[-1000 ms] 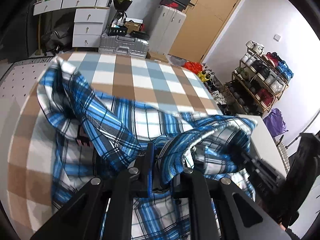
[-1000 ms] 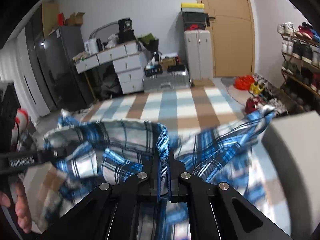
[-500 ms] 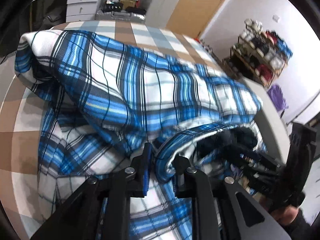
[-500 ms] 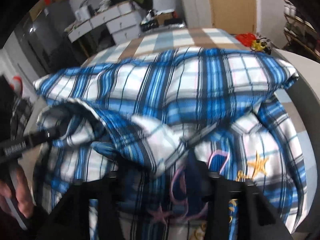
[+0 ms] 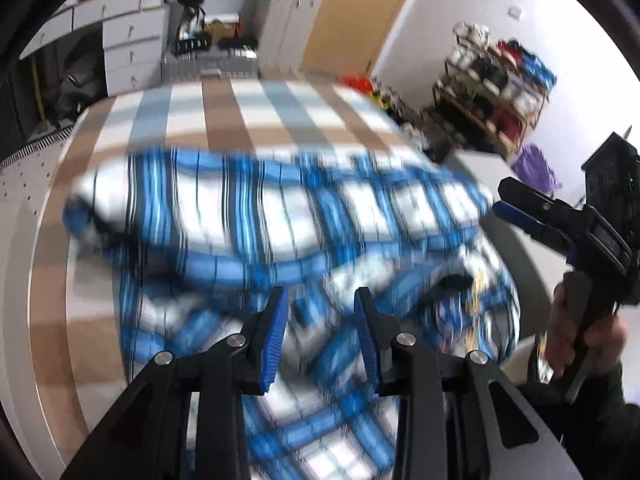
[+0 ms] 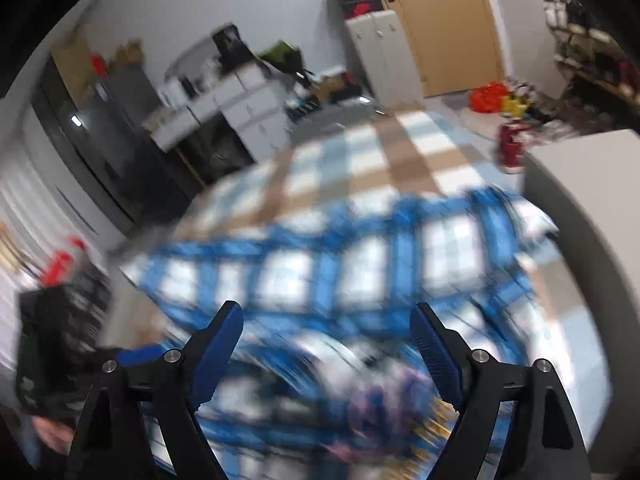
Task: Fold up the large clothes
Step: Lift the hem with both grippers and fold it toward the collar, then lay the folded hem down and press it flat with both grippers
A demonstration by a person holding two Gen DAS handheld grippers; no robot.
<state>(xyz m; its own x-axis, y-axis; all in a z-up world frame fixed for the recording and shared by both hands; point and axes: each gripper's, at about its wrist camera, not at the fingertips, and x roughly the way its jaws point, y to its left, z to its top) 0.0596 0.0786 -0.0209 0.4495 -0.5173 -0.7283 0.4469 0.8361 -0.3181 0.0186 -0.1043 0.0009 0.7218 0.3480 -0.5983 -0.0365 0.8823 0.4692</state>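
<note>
Fabric of the blue-and-white plaid shirt (image 5: 280, 220) lies folded over itself on the brown, white and pale-blue checked surface (image 5: 248, 108), ahead of and beneath both your tools. Your left gripper (image 5: 320, 320) has its jaws apart, nothing between them; your right gripper (image 6: 326, 344) is spread wider, also free of the cloth.

Both grippers (jaws apart) empty

Counted one blue plaid shirt (image 5: 280, 216) on one checked cloth (image 5: 256, 108), two grippers, left (image 5: 320, 320) and right (image 6: 326, 336), one shoe rack (image 5: 492, 92) far right, one white drawer unit (image 5: 132, 52) far left.
</note>
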